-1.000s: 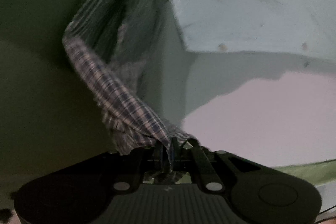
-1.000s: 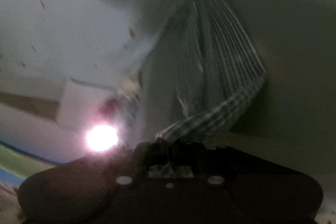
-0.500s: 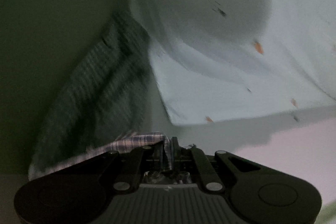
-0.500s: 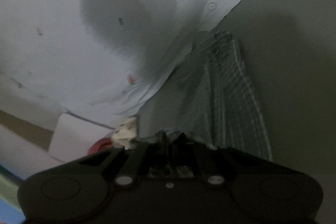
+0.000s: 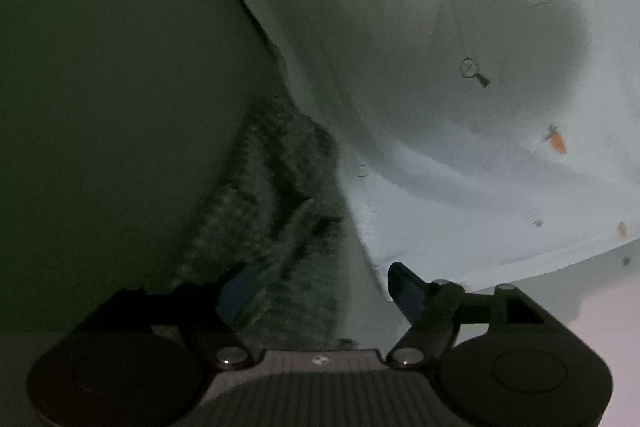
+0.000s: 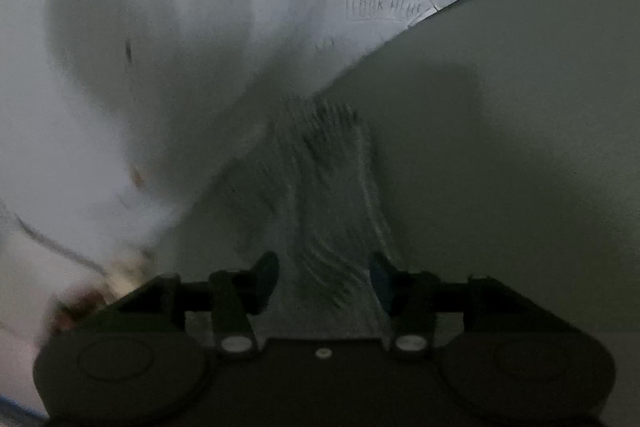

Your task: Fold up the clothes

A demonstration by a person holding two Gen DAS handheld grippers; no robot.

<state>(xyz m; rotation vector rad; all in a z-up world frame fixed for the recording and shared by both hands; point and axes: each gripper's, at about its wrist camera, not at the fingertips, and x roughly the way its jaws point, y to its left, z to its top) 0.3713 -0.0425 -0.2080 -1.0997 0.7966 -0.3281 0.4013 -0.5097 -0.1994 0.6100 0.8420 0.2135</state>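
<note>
A plaid checked garment [image 5: 276, 211] lies bunched on the dull green surface [image 5: 112, 87], dim and blurred. My left gripper [image 5: 316, 291] is open, its fingers spread on either side of the cloth's near end. In the right wrist view the same garment [image 6: 332, 211] runs up from between the fingers of my right gripper [image 6: 324, 275], which is open too. Neither gripper pinches the cloth.
A pale blue sheet with small carrot prints [image 5: 460, 67] covers the area beside the garment and shows in the right wrist view [image 6: 200, 27] too. A dark round shadow falls on it. A blurred reddish object [image 6: 80, 303] sits at the lower left.
Both grippers held the plaid garment up, then lowered it to the surface and opened. The cloth now lies loose between the spread fingers.
</note>
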